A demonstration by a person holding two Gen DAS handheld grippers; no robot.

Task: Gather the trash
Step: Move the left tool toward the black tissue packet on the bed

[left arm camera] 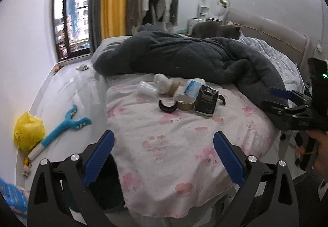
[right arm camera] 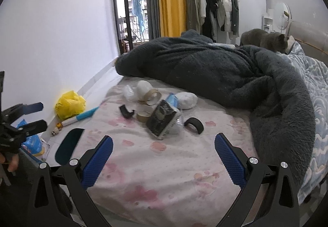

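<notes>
A heap of trash lies on the pink sheet (left arm camera: 170, 145) of the bed: a black packet (left arm camera: 206, 100) (right arm camera: 162, 119), a brown tape roll (left arm camera: 185, 102) (right arm camera: 143, 116), a black curved strip (left arm camera: 167, 106) (right arm camera: 127, 112), a second black strip (right arm camera: 193, 124), a white-blue wrapper (left arm camera: 193, 86) (right arm camera: 171, 98), crumpled clear plastic (left arm camera: 147, 88) (right arm camera: 129, 92) and a white wad (left arm camera: 162, 81) (right arm camera: 143, 86). My left gripper (left arm camera: 164, 140) stands open over the bed's foot, well short of the heap. My right gripper (right arm camera: 164, 145) is open too, empty, just before the black packet.
A dark fleece blanket (left arm camera: 184, 54) (right arm camera: 215, 67) is bunched behind the trash, with a grey cat (left arm camera: 217, 30) (right arm camera: 264, 39) near the headboard. On the floor at left lie a yellow bag (left arm camera: 28, 131) (right arm camera: 69, 103) and a blue toy (left arm camera: 65, 124). A clothes rack (left arm camera: 155, 3) stands beyond.
</notes>
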